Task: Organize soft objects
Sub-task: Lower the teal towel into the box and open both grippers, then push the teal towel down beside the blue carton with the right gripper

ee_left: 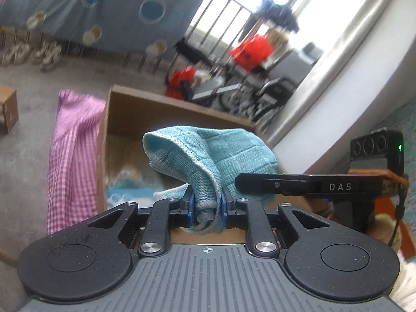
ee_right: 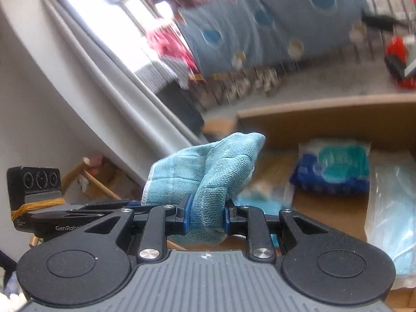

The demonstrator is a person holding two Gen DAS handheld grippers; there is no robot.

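Left gripper [ee_left: 206, 208] clamped on teal microfibre cloth [ee_left: 221, 150]; open cardboard box [ee_left: 156, 111] behind; pink gingham fabric [ee_left: 72, 153] draped beside box; right gripper [ee_left: 238, 182] alongside.

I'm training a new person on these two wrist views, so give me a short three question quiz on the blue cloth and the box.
1. True or false: only the left gripper clamps the light blue woven cloth.
2. Multiple choice: what stands just beyond the cloth? A) a metal bucket B) an open brown cardboard box C) a glass bowl
3. Fill in: inside the box lies a blue and teal plastic-wrapped ____.

Key
1. False: the right gripper is shut on the cloth too, so both hold it.
2. B
3. Pack; its contents cannot be told.
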